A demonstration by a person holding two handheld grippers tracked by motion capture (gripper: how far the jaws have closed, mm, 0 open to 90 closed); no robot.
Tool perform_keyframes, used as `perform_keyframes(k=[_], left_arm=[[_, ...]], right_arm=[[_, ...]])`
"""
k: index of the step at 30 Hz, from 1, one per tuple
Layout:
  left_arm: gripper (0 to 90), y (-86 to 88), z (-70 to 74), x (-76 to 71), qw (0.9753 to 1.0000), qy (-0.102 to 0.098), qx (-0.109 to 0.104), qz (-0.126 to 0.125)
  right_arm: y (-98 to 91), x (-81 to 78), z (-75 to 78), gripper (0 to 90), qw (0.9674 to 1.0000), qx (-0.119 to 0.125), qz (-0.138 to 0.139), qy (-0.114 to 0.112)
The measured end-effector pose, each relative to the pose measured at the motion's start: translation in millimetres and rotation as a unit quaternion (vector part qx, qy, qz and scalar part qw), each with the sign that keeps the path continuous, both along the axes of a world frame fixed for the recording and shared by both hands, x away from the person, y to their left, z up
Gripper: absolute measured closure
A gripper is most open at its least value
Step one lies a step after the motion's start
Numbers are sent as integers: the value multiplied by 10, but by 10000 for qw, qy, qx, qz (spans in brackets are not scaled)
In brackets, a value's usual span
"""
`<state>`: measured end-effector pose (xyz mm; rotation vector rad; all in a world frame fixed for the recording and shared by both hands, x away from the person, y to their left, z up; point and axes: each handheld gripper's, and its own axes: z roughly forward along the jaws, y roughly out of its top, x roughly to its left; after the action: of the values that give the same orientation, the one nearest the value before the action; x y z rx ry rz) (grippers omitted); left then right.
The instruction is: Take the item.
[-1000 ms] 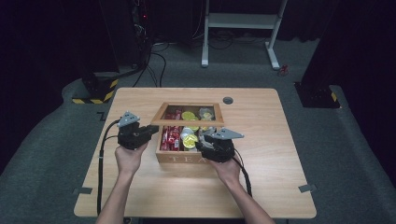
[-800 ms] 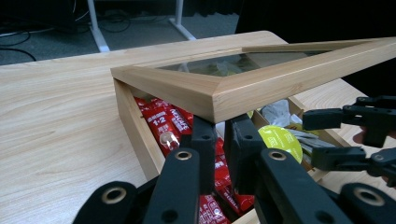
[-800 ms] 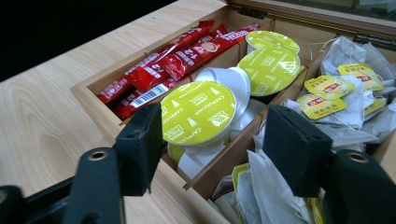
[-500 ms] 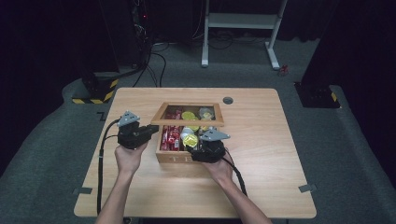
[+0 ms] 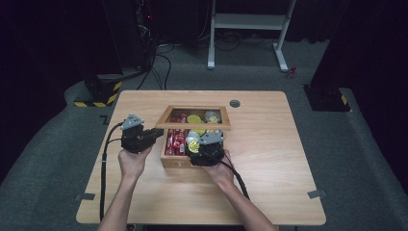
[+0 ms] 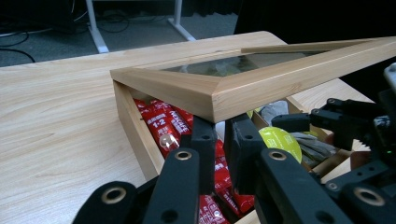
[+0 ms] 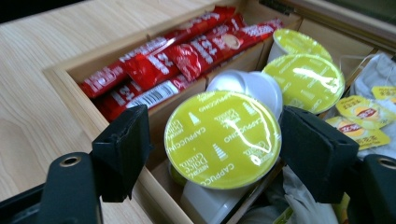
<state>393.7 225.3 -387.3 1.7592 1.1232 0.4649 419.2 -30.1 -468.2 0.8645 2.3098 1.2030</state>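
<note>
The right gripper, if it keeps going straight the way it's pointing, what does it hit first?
Most likely the yellow-lidded capsule in the wooden box. It sits right between the right gripper fingers, which have just been opening and are not pressing on it. A second capsule lies behind it; depth is hard to judge.

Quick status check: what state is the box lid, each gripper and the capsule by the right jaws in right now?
Glass-paned wooden lid: raised, propped open on the left gripper.
Wooden compartment box: open, stocked with red sachets.
Left gripper: shut, jaw tips under the lid's corner.
Right gripper: jaws just opened, standing apart.
Yellow-lidded cappuccino capsule: sealed, tilted, between the right jaws; contact unclear.
</note>
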Motion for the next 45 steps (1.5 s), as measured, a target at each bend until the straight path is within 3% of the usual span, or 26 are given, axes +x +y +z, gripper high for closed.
perform_keyframes(k=[7,45], left_arm=[[823,1,0,1,10000,8,-9,-6],[822,1,-9,4,10000,-12,-43,-12]], right_arm=[[24,3,-26,368,9999,-149,-43,-2],[-70,-6,42,382,9998,105,-138,113]])
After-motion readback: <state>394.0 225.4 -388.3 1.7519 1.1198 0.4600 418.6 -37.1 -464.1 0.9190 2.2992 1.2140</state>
